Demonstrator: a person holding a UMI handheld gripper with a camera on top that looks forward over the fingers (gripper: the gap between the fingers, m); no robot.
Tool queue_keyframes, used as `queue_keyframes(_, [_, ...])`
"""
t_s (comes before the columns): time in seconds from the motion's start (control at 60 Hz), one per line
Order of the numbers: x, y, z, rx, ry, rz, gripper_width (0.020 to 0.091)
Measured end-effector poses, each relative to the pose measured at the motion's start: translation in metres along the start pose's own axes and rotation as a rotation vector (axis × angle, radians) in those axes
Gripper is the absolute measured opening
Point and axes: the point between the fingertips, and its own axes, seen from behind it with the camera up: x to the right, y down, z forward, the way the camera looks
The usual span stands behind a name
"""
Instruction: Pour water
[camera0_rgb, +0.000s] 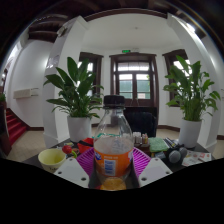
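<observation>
Gripper view: tongs (113, 165) clamp a black-capped bottle (113, 143) half full of orange liquid.

Showed only as a gripper (113, 165) at the bottom middle of the frame. Had two pale grey, angular fingers (72, 170), one lower left, one lower right. Wore magenta pads (141, 160) on the inner faces.

- There is only one view: the camera rides on the gripper (113, 172) and looks forward along its two fingers
- It faces level into a room, toward a door (132, 82) at the frame centre
- A bottle (113, 143) is very near, lower centre
</observation>
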Motion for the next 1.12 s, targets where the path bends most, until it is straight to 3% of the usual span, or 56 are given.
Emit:
queue_keyframes(0.117, [0.002,0.008,-0.004,-0.04,0.014,0.017,0.0591])
queue_keyframes(0.133, [0.002,0.011,-0.005,-0.05,0.016,0.021,0.0621])
queue_keyframes(0.2, [0.002,0.019,-0.013,-0.071,0.026,0.036,0.0856])
queue_keyframes(0.217, [0.002,0.02,-0.016,-0.074,0.028,0.038,0.0876])
queue_keyframes(0.233, [0.002,0.021,-0.018,-0.078,0.031,0.04,0.0852])
queue_keyframes(0.433, [0.01,0.045,-0.086,-0.156,0.13,0.065,0.0857])
queue_keyframes(0.633, [0.005,0.046,-0.167,-0.188,0.211,0.07,0.0854])
queue_keyframes(1.117, [-0.02,-0.012,-0.258,-0.07,0.243,0.035,0.0857])
